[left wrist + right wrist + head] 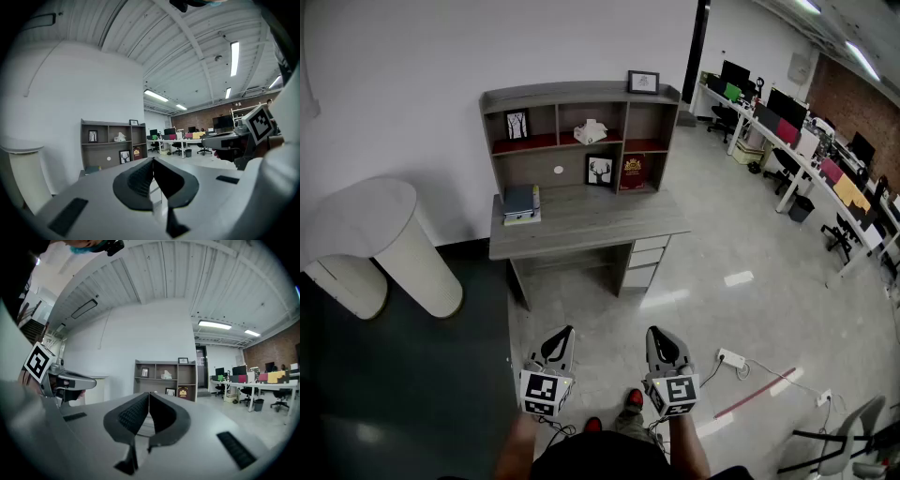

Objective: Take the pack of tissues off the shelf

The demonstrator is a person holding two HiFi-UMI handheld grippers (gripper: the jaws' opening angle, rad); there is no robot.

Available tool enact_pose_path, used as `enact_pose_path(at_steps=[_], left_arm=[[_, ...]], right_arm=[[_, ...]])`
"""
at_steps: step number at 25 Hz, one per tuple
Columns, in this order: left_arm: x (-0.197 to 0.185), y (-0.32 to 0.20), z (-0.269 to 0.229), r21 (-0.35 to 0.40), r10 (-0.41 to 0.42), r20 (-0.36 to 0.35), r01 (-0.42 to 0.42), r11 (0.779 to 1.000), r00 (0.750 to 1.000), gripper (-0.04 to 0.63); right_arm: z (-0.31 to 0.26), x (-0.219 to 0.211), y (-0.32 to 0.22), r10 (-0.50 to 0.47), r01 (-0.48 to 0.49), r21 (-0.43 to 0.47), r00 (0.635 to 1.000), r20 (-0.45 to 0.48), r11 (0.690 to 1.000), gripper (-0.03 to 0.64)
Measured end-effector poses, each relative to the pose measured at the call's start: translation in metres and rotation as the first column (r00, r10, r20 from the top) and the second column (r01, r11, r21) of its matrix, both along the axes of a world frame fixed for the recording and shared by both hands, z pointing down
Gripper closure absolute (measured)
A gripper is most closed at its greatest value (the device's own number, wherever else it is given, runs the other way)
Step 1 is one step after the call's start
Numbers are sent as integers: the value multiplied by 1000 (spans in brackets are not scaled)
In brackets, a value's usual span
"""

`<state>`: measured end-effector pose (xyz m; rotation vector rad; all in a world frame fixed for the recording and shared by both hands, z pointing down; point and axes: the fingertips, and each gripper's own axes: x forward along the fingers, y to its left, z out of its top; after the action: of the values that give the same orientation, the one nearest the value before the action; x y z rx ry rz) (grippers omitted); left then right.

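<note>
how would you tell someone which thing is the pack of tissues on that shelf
Find the grey desk against the white wall and look at the shelf unit standing along its back edge. The pack of tissues sits in the middle compartment of the upper row. It is the only white, lumpy, soft-looking thing there, while the framed picture in the compartment to its left is flat and upright.

The pack of tissues (pixel 590 131) is white, the shelf (pixel 581 94) grey wood-grain with red-lined boards, the book (pixel 633 172) maroon with gold print, the stacked books (pixel 521 202) on the grey worktop (pixel 591 225) bluish, and the grey left gripper (pixel 567 330) and right gripper (pixel 653 330) bear black-and-white square-marker cubes.
</note>
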<state>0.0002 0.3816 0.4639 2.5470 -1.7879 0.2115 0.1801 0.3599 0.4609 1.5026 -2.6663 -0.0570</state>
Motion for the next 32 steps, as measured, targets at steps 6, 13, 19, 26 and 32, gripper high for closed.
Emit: enact_pose_path(at_steps=[6, 13, 19, 26, 32], left_arm=[[-7, -7, -1, -6, -5, -5, 4, 1000, 1000, 588], [-13, -25, 2, 1, -26, -3, 26, 1000, 1000, 588], [-17, -54, 10, -23, -50, 13, 50, 998, 999, 588], [-23, -123, 17, -27, -89, 23, 90, 996, 996, 588], [-19, -206, 10, -34, -130, 29, 131, 991, 991, 588]], right_arm=[[-4, -8, -5, -5, 5, 3, 1000, 23, 1000, 588], [-2, -15, -26, -21, 22, -24, 999, 37, 999, 588], [7, -26, -59, -60, 61, -23, 998, 25, 998, 588], [18, -31, -143, -95, 96, -34, 994, 47, 995, 588], [15, -36, -230, -149, 151, -35, 987, 63, 988, 588]])
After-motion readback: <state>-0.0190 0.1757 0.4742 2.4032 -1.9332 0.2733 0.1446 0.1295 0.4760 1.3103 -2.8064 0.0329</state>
